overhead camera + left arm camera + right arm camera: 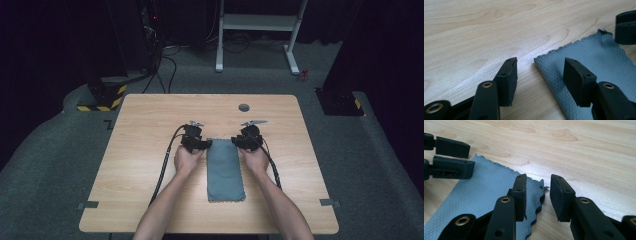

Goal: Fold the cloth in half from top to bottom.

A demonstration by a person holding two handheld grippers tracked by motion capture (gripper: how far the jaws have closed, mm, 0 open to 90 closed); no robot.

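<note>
Grey cloth (226, 170) lies folded lengthwise mid-table (150, 165) (wood, bare), with the left gripper (539, 75) and right gripper (537, 195), jaws apart and gripping nothing, straddling its far corners, so the step looks like pinching them; next, each must close on its corner.

Light wooden table (150, 165), folded grey cloth (225, 172) lying flat
</note>
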